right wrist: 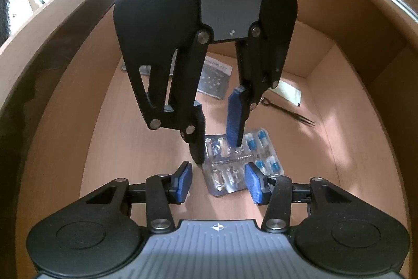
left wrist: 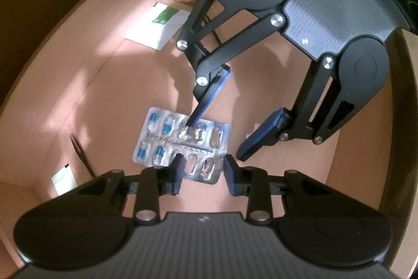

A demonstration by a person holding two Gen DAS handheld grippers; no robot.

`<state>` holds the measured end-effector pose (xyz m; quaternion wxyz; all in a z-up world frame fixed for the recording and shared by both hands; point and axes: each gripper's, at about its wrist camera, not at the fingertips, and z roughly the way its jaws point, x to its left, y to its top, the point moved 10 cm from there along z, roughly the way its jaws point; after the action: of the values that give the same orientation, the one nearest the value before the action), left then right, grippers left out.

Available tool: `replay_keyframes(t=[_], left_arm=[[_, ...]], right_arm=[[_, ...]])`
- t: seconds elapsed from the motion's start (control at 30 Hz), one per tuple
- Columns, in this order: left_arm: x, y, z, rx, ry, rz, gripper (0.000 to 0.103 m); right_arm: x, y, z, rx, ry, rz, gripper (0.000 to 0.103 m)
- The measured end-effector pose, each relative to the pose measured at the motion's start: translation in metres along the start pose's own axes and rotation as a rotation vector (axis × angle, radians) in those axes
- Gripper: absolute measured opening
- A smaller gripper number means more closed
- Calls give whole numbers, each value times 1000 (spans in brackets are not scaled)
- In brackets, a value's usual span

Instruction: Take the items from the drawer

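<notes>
Inside a light-brown wooden drawer (right wrist: 339, 101), both tongs down near the floor of it. Task's thing in hand: a silver foil blister pack of blue-and-white capsules (left wrist: 180, 140), part of its pockets already emptied, lying flat on the drawer bottom, roughly mid-drawer. Left tongs (left wrist: 202, 173) straddle the near end of the pack; blue pads narrowed and close on either side of the foil, but whether they actually pinch it I cannot tell, so not a confirmed grip. Seen from the right wrist view the same tongs stand steeply over the pack, one finger at its edge, the other coming down on its middle. Right tongs (right wrist: 218, 181) part-open, nothing between the pads, hovering just short of the pack's near edge; in the left view one of their fingers reaches onto the pack's top row. Pack not lifted: it rests fully on the wood. Other contents untouched: a white-and-green card box (left wrist: 159, 25) towards the far side, a dark printed leaflet or sachet (right wrist: 215, 81) by the back wall, a small white paper packet (right wrist: 287, 93), a pair of thin dark metal tweezers (right wrist: 290, 111). Judgement: early in the task, nothing visibly out of the drawer; first pick being set up, everything else left to fetch
</notes>
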<state>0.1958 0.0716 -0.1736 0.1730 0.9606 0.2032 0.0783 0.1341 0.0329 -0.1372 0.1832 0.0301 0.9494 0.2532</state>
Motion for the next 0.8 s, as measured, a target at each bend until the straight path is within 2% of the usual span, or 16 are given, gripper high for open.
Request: replay_keyframes(t=[0.03, 0.17, 0.23, 0.33, 0.4, 0.47, 0.57, 0.63, 0.73, 0.8], left_arm=[[-1, 1, -1, -3, -1, 0, 17], [-4, 4, -6, -2, -17, -21, 17], [-5, 5, -8, -1, -10, 1, 15], [-4, 5, -14, -1, 5, 13, 15], [-3, 6, -18, -4, 9, 16, 10], [-4, 8, -21, -10, 9, 17, 10], [-9, 3, -22, 22, 16, 96, 10], [-10, -1, -21, 43, 17, 122, 11], [-7, -7, -17, 76, 26, 128, 19], [-5, -9, -15, 83, 35, 159, 31]], right_arm=[[0, 0, -1, 0, 4, 2, 44], [3, 1, -8, -1, 4, 7, 44], [5, 1, -11, -3, 5, 10, 44], [-3, 0, 5, -4, -2, 9, 44], [-5, 0, 7, -9, -4, 12, 44], [-3, 1, 5, -14, -2, 11, 44], [-2, 1, 8, -17, -14, -20, 45], [0, 2, 9, -17, -12, -27, 46], [1, 3, 13, -13, -7, -16, 46], [0, 2, 14, -12, -7, -6, 46]])
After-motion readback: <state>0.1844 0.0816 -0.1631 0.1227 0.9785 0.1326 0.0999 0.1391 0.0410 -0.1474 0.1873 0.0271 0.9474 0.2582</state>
